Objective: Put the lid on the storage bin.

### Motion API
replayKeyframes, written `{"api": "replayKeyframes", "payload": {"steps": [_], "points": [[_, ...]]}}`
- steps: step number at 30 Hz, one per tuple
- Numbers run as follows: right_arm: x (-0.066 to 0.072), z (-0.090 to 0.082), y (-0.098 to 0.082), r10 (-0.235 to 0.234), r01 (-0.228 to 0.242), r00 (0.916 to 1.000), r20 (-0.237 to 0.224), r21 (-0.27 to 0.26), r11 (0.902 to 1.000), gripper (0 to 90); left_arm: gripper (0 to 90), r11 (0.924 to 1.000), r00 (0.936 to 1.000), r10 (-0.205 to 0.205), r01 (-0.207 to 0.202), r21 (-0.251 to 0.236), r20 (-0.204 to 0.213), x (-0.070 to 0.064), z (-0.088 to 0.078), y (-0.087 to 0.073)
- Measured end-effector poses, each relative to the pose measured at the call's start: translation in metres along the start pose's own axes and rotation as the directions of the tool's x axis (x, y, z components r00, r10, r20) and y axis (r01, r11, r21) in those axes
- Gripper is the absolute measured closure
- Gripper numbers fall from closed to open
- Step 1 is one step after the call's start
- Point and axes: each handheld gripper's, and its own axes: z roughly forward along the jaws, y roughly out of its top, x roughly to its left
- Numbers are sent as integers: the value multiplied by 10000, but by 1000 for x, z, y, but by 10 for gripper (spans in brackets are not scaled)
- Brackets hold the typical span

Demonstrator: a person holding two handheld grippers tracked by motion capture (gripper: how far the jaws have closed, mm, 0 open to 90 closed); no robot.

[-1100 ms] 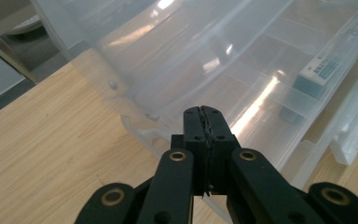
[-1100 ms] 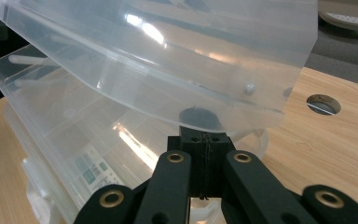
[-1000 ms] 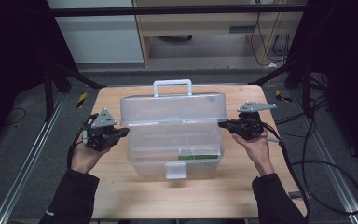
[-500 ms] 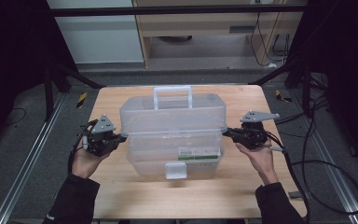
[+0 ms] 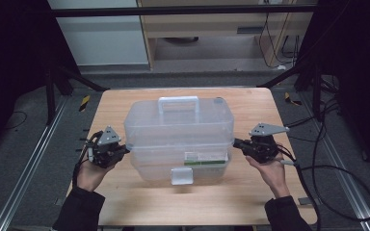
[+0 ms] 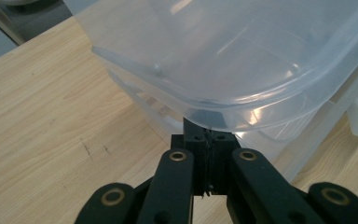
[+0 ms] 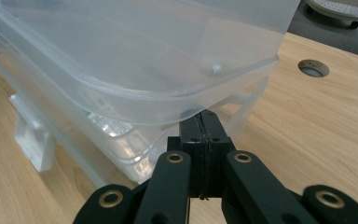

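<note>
The box [image 5: 180, 144] sat mid-table, its lid [image 5: 178, 120] propped on both grippers: left gripper [image 5: 120, 150] and right gripper [image 5: 238, 143], jaws together, tips under the rim (nothing clamped). Best lowered evenly, both sides level, until seated

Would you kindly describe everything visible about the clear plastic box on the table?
The clear plastic box stands mid-table, translucent, with a top handle, a front latch and a green-and-white label. Its lid is raised off the base, the front edge lifted. The shut left gripper and right gripper reach under the lid's rim at either end.
</note>
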Motion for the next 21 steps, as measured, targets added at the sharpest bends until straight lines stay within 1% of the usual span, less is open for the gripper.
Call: {"api": "replayKeyframes", "payload": {"steps": [6,10,14,15,17,19,20,21], "points": [[3,-2,-5,-48,47,10000,83,162,9999,900,886,10000,10000,-29,29,57,0,-3,2,-6],[6,0,-8,-327,314,9991,285,460,9984,900,886,9997,9999,42,-40,256,-94,-6,3,-10],[10,1,-11,-514,478,9977,450,774,9959,900,885,9992,10000,31,-29,407,-42,-9,7,-14],[10,1,-12,-601,559,9971,476,846,9948,900,886,9988,9999,116,-111,474,-102,-9,7,-15],[11,2,-14,-632,586,9969,475,932,9939,900,886,9982,9998,123,-115,581,-128,-10,8,-16],[9,2,-16,-505,473,9981,343,892,9949,900,886,9980,9998,157,-148,618,-142,-11,9,-17],[9,2,-16,-429,399,9985,326,890,9952,900,887,9973,9995,228,-212,709,-225,-11,10,-17],[8,2,-17,-442,412,9985,310,918,9949,900,886,9968,9994,243,-222,774,-258,-11,10,-18]]}}
